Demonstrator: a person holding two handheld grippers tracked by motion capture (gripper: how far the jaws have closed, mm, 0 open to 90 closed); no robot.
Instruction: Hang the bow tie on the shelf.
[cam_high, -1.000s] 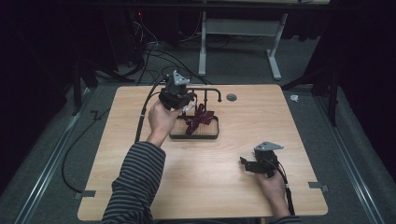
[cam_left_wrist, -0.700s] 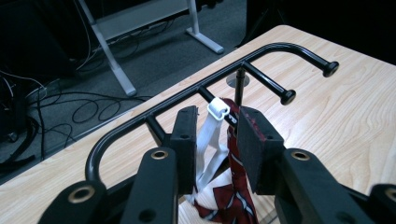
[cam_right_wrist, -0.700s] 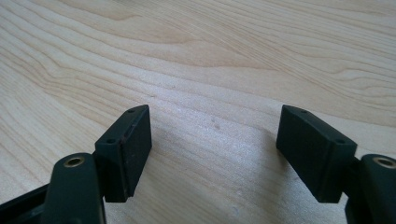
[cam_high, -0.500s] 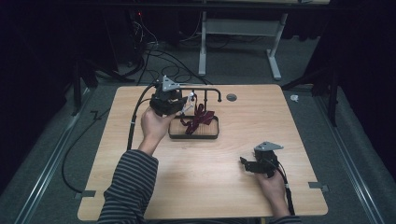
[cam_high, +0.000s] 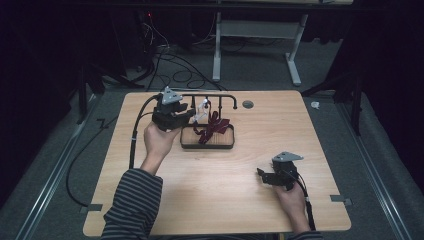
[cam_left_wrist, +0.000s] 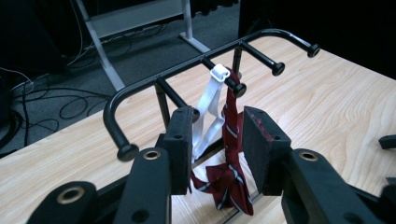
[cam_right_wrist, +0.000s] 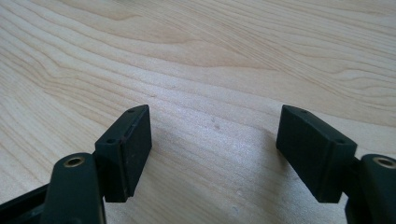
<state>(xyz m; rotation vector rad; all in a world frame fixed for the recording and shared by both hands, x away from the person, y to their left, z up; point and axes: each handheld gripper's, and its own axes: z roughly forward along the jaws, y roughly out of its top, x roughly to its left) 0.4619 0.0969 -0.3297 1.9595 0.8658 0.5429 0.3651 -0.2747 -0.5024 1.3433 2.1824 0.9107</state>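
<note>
You have one black rack (cam_high: 207, 98) with four pegs, one dark red tie (cam_high: 212, 129) at twelve o'clock, and two grippers.

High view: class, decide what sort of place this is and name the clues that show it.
Probably a recording lab or workshop, not a home: a bare wooden table stands on grey carpet among dark surroundings, loose cables trail across the floor behind it, and a second desk's metal frame stands beyond.
</note>
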